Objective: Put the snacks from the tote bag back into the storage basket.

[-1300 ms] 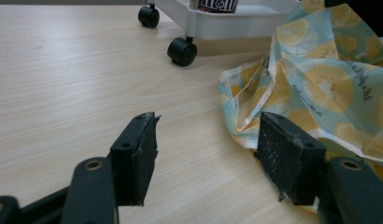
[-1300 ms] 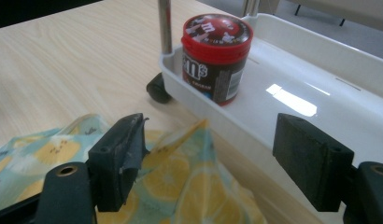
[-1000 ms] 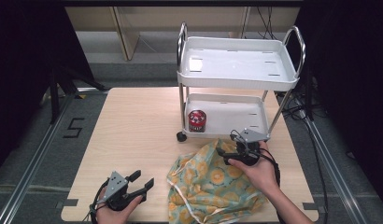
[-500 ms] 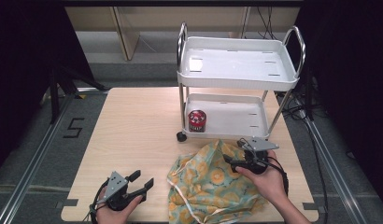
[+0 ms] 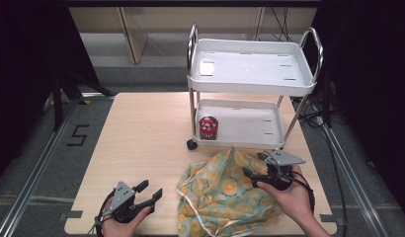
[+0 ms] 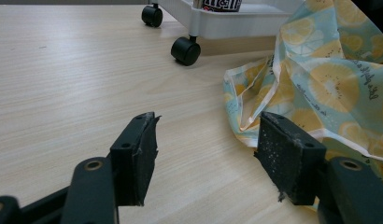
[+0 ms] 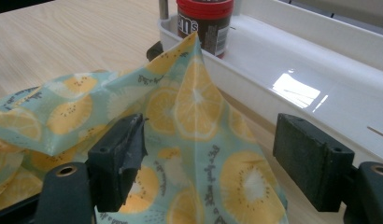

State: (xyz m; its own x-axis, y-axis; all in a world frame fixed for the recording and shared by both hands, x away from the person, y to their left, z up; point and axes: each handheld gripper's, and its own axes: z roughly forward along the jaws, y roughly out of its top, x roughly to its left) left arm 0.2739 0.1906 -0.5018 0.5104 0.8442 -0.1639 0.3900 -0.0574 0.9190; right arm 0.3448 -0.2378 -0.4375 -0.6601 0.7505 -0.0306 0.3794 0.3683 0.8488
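Light wood-grain tabletop (image 5: 146, 133), clean surface, notches along its near edge. Grey carpeted floor (image 5: 37, 163) surrounds it, with metal rails (image 5: 30, 170) running along both sides and a black numeral 5 (image 5: 78, 135) marked at the left. Pale wooden furniture panels (image 5: 136, 29) stand beyond the far edge. Both sides of the room lie in deep shadow. Cables (image 5: 279, 19) hang at the back right.

Even overhead light on the tabletop (image 5: 141, 128); surroundings dark. Glare on the cart shelf (image 7: 297, 91) beyond the right tongs (image 7: 208, 158). Near pads soft-focused.
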